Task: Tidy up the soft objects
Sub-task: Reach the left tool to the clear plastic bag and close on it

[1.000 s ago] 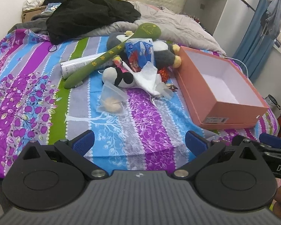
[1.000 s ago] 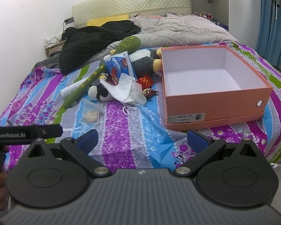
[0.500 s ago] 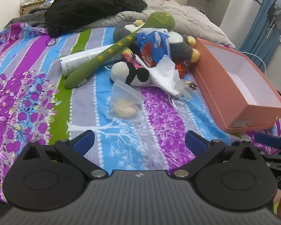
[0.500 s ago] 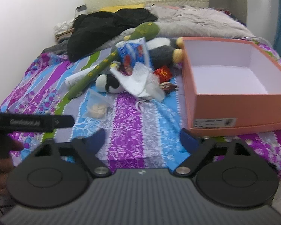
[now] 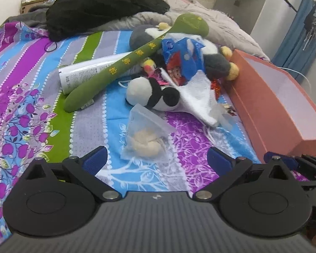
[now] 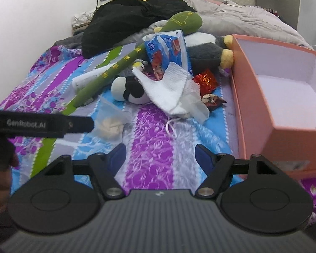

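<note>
Your left gripper (image 5: 155, 160) and right gripper (image 6: 160, 155) both hover with jaws released and holding nothing — the panda toy (image 5: 151, 92) lies on the bed left of the orange box (image 5: 280, 105), the clear bag (image 5: 145, 137) just in front of it.

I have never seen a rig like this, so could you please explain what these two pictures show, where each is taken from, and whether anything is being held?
No robot is here: a person holds a two-finger gripper in each hand, each with a camera looking forward along its fingers. One picture comes from the left gripper, the other from the right gripper. Both are open and hold nothing. They face a bed with a striped sheet. On it lie a clear bag nearest the left gripper, a panda toy, a long green plush, a white cloth, a blue packet and a grey plush. To the right sits an open orange box, apparently empty.
</note>
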`<state>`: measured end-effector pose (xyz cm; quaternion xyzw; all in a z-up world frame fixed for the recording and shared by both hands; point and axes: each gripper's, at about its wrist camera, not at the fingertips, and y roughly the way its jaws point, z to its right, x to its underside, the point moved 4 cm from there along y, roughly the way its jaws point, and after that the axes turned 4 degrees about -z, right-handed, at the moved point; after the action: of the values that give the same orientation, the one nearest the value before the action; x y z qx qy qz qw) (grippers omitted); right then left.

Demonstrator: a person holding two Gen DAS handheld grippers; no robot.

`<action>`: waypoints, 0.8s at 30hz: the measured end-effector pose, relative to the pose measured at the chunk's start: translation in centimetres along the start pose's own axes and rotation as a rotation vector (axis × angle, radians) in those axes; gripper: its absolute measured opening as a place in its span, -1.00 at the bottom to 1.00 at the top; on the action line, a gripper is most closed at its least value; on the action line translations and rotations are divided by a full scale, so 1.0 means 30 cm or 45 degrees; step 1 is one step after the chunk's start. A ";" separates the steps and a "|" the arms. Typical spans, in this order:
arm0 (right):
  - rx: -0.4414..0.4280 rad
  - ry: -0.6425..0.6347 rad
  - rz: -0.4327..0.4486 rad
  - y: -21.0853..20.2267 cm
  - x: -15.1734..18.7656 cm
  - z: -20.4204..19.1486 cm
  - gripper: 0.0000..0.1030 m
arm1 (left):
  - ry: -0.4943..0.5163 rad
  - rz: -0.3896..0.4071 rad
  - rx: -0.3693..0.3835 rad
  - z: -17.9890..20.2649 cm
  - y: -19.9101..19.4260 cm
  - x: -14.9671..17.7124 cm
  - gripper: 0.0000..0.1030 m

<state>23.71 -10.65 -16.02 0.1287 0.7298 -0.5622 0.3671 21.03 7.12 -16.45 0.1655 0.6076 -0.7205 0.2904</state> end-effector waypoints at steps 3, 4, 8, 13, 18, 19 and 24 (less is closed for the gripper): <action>0.033 -0.014 -0.008 0.059 -0.034 0.012 0.44 | -0.019 -0.028 0.006 -0.018 0.060 -0.012 0.93; 0.038 -0.018 -0.002 0.076 -0.046 0.015 0.44 | -0.023 -0.034 0.009 -0.024 0.078 -0.014 0.93; 0.073 -0.022 0.023 0.139 -0.091 0.037 0.42 | -0.034 -0.064 0.003 -0.048 0.157 -0.027 0.93; 0.165 -0.025 0.035 0.213 -0.120 0.062 0.41 | -0.021 -0.073 0.034 -0.066 0.242 -0.040 0.87; 0.248 -0.017 0.044 0.270 -0.138 0.088 0.35 | -0.014 -0.096 0.072 -0.077 0.304 -0.044 0.71; 0.259 -0.009 0.037 0.282 -0.141 0.094 0.32 | -0.016 -0.098 0.079 -0.079 0.312 -0.044 0.71; 0.277 0.095 -0.005 0.344 -0.143 0.146 0.10 | -0.014 -0.090 0.117 -0.077 0.336 -0.056 0.53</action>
<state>34.61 -10.25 -21.02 0.1871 0.6778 -0.6336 0.3226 28.31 8.80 -23.80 0.1531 0.5777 -0.7583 0.2602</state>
